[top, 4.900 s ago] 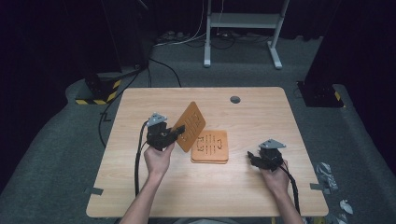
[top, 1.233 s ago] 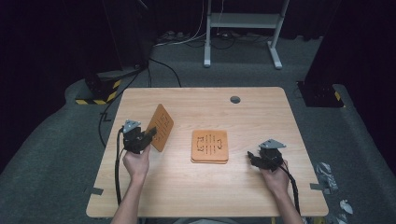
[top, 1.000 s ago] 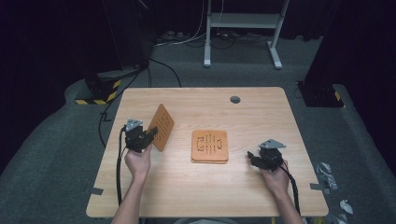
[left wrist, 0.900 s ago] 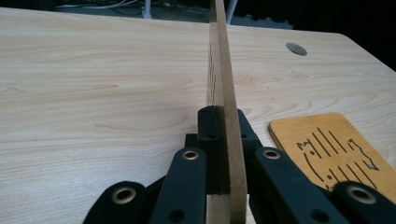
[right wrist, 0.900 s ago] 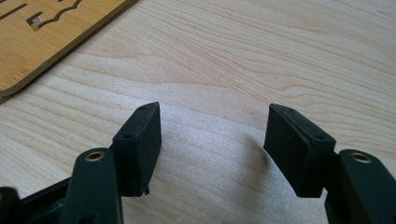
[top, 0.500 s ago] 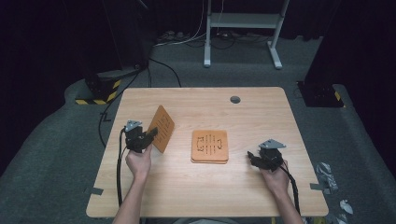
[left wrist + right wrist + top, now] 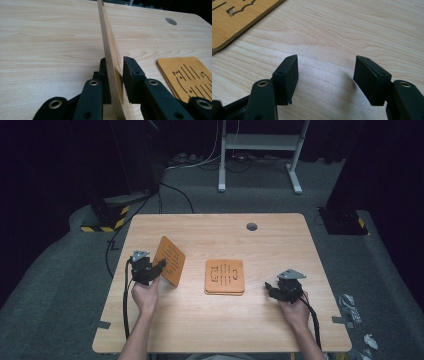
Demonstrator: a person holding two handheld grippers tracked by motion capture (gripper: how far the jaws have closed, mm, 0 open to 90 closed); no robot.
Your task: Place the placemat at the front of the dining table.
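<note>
A thin wooden board (image 7: 170,261) with cut-out slots stands tilted on its lower edge at the left of the table. My left gripper (image 7: 161,265) holds its jaws around the board's near edge. In the left gripper view the board (image 7: 107,37) runs edge-on between the jaws of the left gripper (image 7: 114,68). They have just been opening: one pad lies against the board, while the other stands a sliver off it. A stack of like boards (image 7: 225,276) lies flat mid-table. My right gripper (image 7: 270,289) rests right of the stack, open and empty (image 7: 327,72).
The light wooden table (image 7: 215,320) has a round grommet hole (image 7: 251,226) near its far edge. A cable trails from each gripper toward the near edge. Dark carpet, a white desk frame (image 7: 260,142) and black cases surround the table.
Since the earliest frame the left gripper has carried the board from beside the stack to the table's left. Over the last second it barely shifts. The right gripper has stayed put.
</note>
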